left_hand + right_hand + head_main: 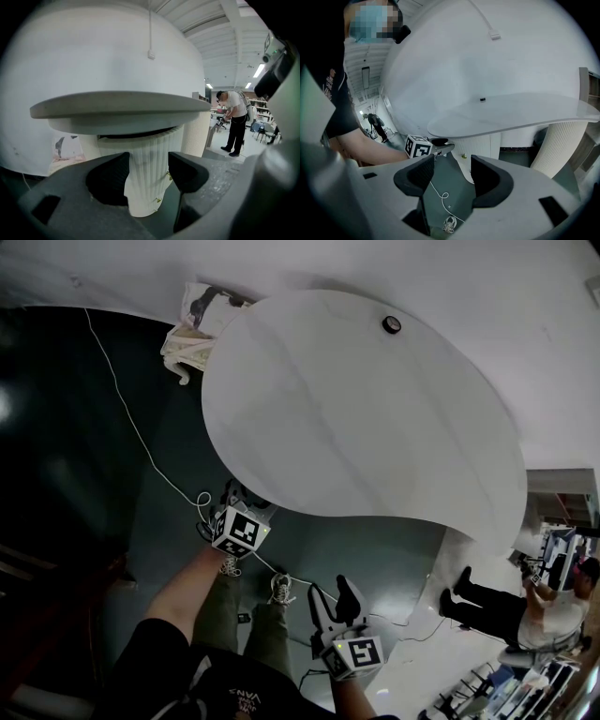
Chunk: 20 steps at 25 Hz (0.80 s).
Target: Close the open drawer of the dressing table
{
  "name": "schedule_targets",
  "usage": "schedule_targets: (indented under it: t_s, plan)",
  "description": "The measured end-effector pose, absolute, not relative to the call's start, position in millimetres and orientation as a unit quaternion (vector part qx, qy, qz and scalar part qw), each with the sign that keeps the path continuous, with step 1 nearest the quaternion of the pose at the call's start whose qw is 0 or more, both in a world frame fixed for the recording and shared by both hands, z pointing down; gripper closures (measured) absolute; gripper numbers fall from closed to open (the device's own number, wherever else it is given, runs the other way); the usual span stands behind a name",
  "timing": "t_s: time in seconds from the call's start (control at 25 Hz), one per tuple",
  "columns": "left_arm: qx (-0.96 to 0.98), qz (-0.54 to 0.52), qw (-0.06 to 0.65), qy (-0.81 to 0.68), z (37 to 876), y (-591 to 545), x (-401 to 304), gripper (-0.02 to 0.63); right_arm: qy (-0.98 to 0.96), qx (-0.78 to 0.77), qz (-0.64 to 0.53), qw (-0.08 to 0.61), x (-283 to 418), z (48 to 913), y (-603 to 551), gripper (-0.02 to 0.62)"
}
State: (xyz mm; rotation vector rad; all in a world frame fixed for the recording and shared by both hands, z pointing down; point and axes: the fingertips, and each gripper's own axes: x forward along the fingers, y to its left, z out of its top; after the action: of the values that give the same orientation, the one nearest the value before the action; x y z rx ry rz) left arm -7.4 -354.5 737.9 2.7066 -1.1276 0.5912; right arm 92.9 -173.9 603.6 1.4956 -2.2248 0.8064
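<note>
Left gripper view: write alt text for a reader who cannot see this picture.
The left gripper's dark jaws stand apart, framing a white ribbed column beneath a rounded white tabletop. A dark gap runs along the column's top, under the tabletop. Far right, a person in a white shirt stands in the room behind.

left tongs (240, 498) at tabletop (366, 418) near edge | right tongs (333, 596) further back, rightward | round item (392, 324) on tabletop far side
</note>
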Motion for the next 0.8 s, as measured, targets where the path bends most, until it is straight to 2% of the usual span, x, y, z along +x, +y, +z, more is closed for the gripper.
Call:
schedule_targets:
  t_s: [0.52,0.8]
  plan:
    - [0.901,0.179,0.058,-0.390,738,-366,-6,0.351,-0.790,0.509,0.285,0.188,92,610,-165,0.357]
    - [0.897,0.191,0.071,-0.392,737,-359,-2,0.324,-0.798,0.505,0.275,0.179,94,603,-161,0.357]
